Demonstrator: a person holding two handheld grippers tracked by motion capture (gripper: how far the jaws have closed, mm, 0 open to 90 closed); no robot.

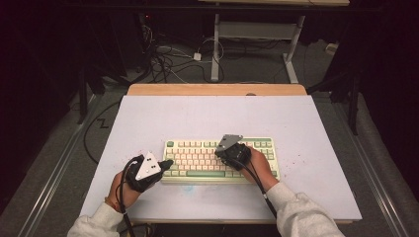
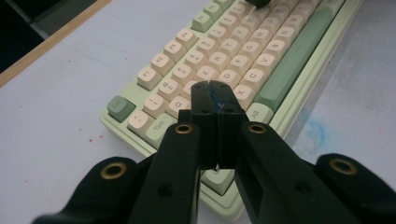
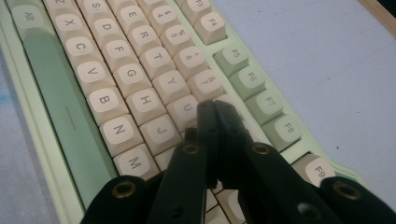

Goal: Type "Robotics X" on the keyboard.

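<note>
My left gripper (image 1: 167,163) and right gripper (image 1: 221,154), jaws pressed together and holding nothing, poise over the green-and-cream keyboard (image 1: 197,159) at lower centre of the white table (image 1: 148,118).

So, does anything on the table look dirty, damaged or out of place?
Small marks only: a faint blue smear on the white table beside the keyboard near its spacebar side, and tiny red specks off its corner. The keyboard itself sits straight and looks intact.
</note>
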